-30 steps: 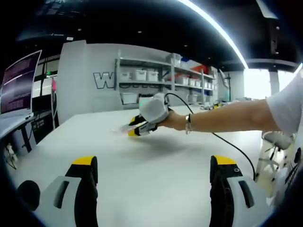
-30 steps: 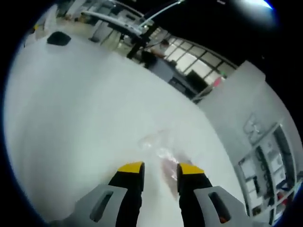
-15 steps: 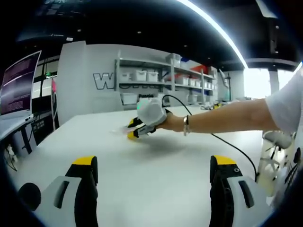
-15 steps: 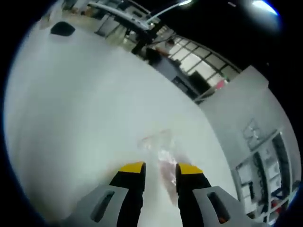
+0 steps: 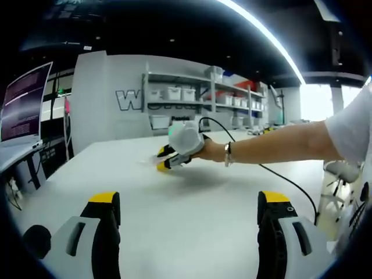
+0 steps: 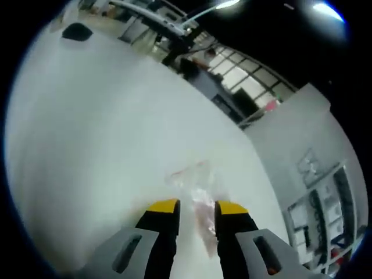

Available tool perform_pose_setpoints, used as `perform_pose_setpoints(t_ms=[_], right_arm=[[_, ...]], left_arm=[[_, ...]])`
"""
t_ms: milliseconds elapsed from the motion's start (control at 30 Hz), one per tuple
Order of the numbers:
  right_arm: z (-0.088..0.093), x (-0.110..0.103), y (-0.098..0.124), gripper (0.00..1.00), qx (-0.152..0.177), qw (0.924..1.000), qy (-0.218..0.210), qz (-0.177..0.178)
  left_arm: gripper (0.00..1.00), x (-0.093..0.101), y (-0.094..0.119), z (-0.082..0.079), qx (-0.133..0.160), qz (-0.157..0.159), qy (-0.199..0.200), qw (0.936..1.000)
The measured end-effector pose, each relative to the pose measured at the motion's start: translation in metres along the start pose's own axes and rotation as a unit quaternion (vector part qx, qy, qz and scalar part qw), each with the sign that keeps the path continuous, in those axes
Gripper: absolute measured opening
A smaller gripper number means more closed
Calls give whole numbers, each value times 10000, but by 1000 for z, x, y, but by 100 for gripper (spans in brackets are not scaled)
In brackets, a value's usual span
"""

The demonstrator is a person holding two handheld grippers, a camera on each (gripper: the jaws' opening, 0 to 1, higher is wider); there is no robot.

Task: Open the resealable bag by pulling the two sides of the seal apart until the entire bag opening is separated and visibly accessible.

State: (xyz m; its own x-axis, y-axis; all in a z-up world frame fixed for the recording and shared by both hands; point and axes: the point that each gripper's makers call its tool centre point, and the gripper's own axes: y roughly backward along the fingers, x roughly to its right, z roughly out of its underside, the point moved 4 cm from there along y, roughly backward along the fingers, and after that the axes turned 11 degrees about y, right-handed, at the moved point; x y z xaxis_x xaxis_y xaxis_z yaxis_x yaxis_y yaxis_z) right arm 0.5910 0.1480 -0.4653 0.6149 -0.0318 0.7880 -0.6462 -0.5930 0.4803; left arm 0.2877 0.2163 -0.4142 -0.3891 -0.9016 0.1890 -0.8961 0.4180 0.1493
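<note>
right gripper view: right gripper (image 6: pixel 195 206) low over the white table (image 6: pixel 87 133), yellow-tipped jaws set narrow w/ a gap between them, the near end of the clear bag (image 6: pixel 195 185) lying in that gap; can't tell if the tips touch it. bag lies flat on the table, running away from the jaws, blurry. left gripper view: left gripper (image 5: pixel 189 200) jaws spread wide, nothing between them, above bare table. farther out the right gripper (image 5: pixel 165 160) sits at mid-table, held by a hand (image 5: pixel 187 138) w/ a cable (image 5: pixel 279 174) trailing back; bag just past its tips, faint. shelves (image 5: pixel 197 99) along the back wall.
</note>
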Motion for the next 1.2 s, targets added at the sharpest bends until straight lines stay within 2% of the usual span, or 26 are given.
perform_pose_setpoints(t_ms=[467,600,833,1000,1067,1200], right_arm=[[-6,-10,-3,10,204,9991,-321,-175],[-2,-12,-4,0,146,9987,-416,-264],[-2,-14,0,0,108,9979,-604,-211],[-4,-6,4,0,257,9933,-1121,-66],[-7,7,10,0,410,9895,-1375,157],[-6,28,22,0,691,9761,-1991,526]], left_arm=[[96,-2,3,-1,46,-9,18,10000],[96,-1,2,-1,55,10,20,10000],[96,-2,3,0,53,-7,21,10000],[96,-1,3,-1,56,-2,11,10000],[96,-1,2,-1,56,-1,11,10000],[96,1,2,-1,50,9,4,10000]])
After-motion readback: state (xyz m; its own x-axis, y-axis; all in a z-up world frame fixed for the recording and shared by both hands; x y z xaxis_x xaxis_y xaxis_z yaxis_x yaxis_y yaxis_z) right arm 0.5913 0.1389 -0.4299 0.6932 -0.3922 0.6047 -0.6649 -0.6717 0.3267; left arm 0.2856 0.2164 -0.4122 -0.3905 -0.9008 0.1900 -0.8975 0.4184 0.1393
